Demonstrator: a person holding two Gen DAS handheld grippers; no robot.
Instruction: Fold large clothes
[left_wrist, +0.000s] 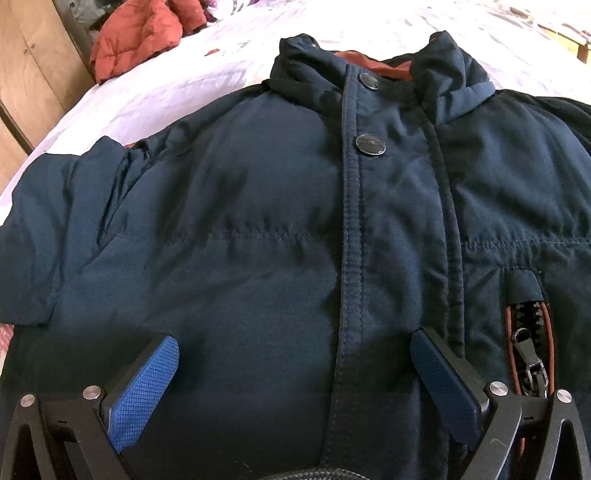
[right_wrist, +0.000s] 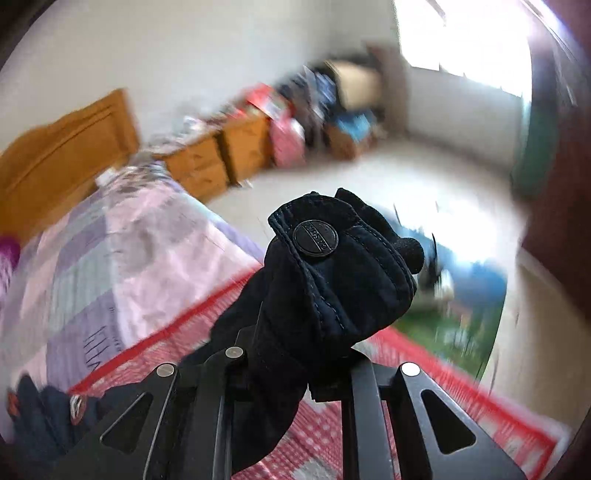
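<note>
A navy padded jacket (left_wrist: 280, 229) lies front-up on a bed (left_wrist: 177, 77), snapped shut down the middle, collar toward the far end, with a rust-coloured garment (left_wrist: 140, 37) bunched near the far corner. The left gripper (left_wrist: 295, 369) hovers just above the jacket's lower front, its blue pads (left_wrist: 144, 391) spread wide and holding nothing. The right gripper (right_wrist: 295, 373) has its jaws pressed together on a bunched cuff (right_wrist: 340, 266) — a sleeve end with a round snap button (right_wrist: 316, 236) — lifted clear of the bed, with the blurred room behind it. The risk, as I judge it, lies in that pinch: it takes only the thick, rolled end of the sleeve, and padded fabric is slippery, so a quick swing across the body could pull the cuff free. The sleeve's weight could also drag the jacket sideways and rumple the front — nothing is pinning it, since the left gripper is not pressing down.
</note>
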